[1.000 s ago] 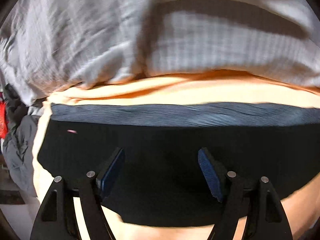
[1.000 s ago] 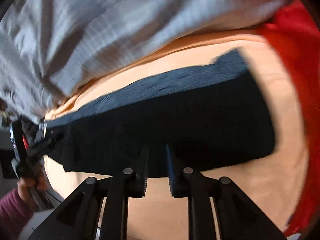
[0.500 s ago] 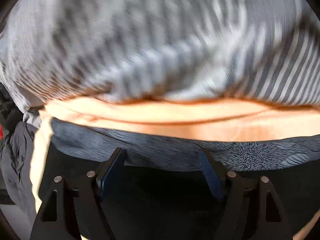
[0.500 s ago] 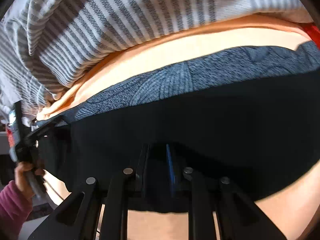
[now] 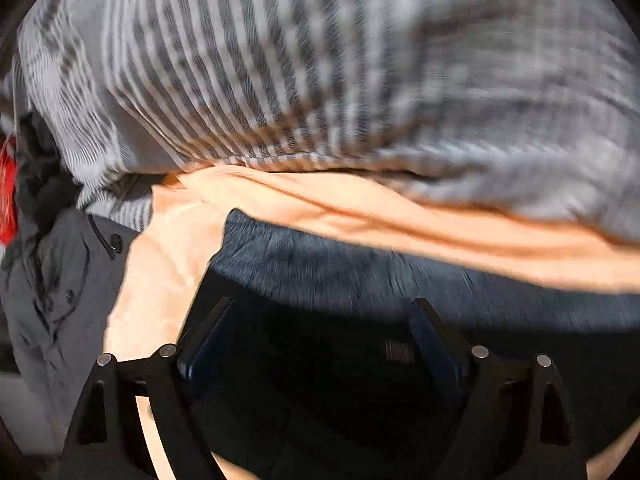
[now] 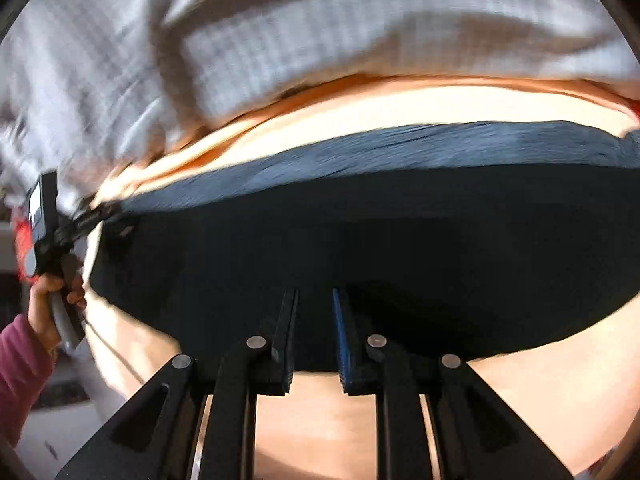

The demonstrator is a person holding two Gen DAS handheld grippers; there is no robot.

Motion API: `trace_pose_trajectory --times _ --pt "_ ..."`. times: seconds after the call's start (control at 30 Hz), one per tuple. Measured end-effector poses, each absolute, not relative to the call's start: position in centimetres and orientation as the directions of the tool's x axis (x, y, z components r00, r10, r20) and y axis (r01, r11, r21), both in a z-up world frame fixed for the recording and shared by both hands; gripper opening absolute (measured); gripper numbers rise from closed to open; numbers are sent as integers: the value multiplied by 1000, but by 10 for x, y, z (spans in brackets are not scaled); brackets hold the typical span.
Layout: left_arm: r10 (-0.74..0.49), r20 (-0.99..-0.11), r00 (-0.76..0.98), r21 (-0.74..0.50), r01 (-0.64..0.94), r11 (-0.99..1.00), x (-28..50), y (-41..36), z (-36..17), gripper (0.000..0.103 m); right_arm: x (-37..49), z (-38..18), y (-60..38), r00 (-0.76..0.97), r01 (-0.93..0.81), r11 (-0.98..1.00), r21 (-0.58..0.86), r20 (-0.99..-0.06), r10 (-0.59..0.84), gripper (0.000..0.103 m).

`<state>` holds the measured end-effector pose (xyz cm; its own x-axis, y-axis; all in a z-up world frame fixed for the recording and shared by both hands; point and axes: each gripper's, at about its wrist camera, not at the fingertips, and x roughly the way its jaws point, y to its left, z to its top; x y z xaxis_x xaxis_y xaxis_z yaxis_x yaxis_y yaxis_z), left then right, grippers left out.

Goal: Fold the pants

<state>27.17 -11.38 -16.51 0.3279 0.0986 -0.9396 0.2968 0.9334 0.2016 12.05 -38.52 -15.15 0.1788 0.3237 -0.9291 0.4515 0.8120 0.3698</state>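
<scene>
Dark pants (image 6: 360, 240) spread on the orange sheet (image 6: 400, 108) below a striped blanket (image 5: 280, 80): my right gripper (image 6: 314, 336) pinches their near edge, while my left gripper (image 5: 316, 344) hangs over them, jaws opening, cloth between but unpressed.

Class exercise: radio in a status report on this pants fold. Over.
Left gripper opening over dark navy pants. Right gripper narrow on pants edge. Grey striped bedding beyond, nothing blocking.
</scene>
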Motion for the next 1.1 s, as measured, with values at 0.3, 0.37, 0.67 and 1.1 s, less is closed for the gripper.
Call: trace_pose_trajectory --times 0.3,0.37,0.67,1.1 --pt "172 -929 327 279 317 906 240 -75 -196 90 114 -192 -267 134 339 685 645 -753 644 56" --pt "161 -928 336 273 318 908 241 -69 -200 90 110 -206 -259 126 365 665 651 -743 658 56" --pt "110 -942 318 214 314 925 248 -56 -203 98 127 -238 -253 253 461 554 693 -701 667 37" --pt "149 -928 340 272 349 897 249 -60 -200 102 107 -238 -246 114 475 614 631 -736 667 2"
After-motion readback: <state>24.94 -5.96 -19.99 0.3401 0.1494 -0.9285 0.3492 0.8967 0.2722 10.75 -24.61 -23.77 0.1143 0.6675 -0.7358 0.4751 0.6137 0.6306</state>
